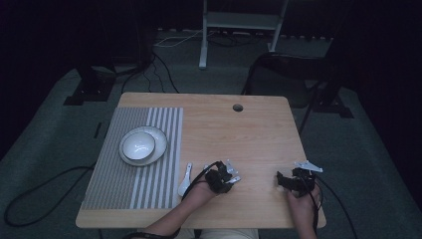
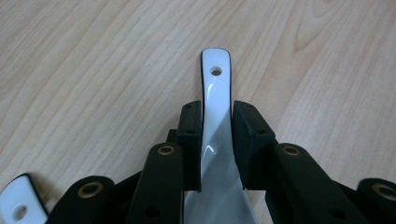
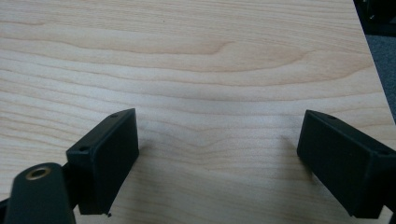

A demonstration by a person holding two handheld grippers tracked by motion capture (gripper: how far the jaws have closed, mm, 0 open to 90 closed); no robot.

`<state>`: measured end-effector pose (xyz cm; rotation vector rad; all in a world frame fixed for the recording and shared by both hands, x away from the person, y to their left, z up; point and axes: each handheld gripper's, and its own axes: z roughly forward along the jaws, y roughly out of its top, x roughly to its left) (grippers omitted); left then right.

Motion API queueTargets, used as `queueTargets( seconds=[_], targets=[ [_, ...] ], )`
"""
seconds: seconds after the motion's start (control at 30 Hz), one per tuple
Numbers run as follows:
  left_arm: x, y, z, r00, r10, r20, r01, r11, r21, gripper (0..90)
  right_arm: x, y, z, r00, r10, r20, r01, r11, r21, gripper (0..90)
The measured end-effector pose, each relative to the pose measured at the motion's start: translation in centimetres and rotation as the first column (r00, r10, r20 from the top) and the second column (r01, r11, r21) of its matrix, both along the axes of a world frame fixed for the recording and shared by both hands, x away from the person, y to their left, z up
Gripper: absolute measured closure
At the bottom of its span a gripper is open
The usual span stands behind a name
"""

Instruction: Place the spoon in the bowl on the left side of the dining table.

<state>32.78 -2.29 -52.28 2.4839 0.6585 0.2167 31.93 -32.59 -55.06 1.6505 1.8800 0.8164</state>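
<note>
In the left gripper view a white ceramic spoon lies along the wooden table, its handle end with a small hole pointing away. My left gripper is shut on that handle, both black pads pressed against its sides. In the high view the left gripper sits low at the table's near middle. A second white spoon lies to its left by the mat's edge; its holed tip shows in the left gripper view. My right gripper is open over bare wood, at the near right.
A grey striped placemat covers the table's left side. On it stands a white plate with a white bowl. A cable hole is near the far edge. The table's right edge is close to the right gripper.
</note>
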Motion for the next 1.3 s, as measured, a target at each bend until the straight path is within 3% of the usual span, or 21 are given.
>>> queueTargets(
  seconds=[0.2,0.5,1.3],
  targets=[
    [-0.1,0.1,0.1,0.9999,-0.015,-0.008,0.015,0.9998,-0.013,74.2,0.0,0.0,0.0,1.0000,0.000,0.000,0.000,1.0000,0.000,12.0],
    [-0.5,0.6,1.1,0.9998,0.001,0.022,0.000,0.9991,-0.043,74.3,0.0,0.0,0.0,1.0000,0.000,0.000,0.000,1.0000,0.000,12.0],
    [-0.9,1.6,3.3,0.9992,-0.007,0.039,0.011,0.9949,-0.100,74.6,0.0,0.0,0.0,1.0000,-0.001,0.000,0.001,1.0000,0.001,12.0]
  ],
)
